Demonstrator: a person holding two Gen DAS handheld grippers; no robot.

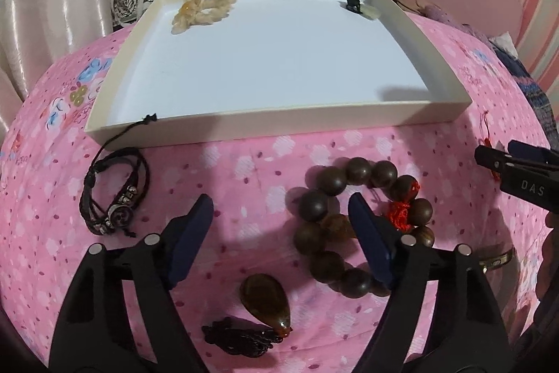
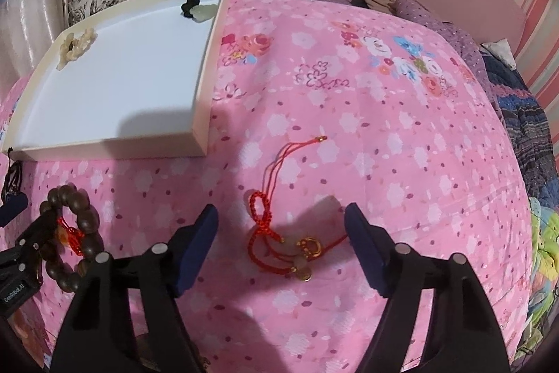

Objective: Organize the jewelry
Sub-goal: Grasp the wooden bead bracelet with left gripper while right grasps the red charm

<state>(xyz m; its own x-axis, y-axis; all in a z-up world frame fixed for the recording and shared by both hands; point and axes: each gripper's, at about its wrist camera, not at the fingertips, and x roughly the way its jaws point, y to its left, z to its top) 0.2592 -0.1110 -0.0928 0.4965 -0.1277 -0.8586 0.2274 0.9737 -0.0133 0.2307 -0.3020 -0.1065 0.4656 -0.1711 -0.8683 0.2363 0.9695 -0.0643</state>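
Pink floral bedspread, white tray, both hand-held grippers spread, left hand-held gripper over wooden bead bracelet, right hand-held gripper over red cord bracelet

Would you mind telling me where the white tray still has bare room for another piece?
Most of the tray floor is bare: the whole middle and near side, between the pale flower piece at the far left and the black-corded pendant in the far right corner. The bedspread in front is crowded with the wooden bead bracelet, leather bracelet and brown pendant.
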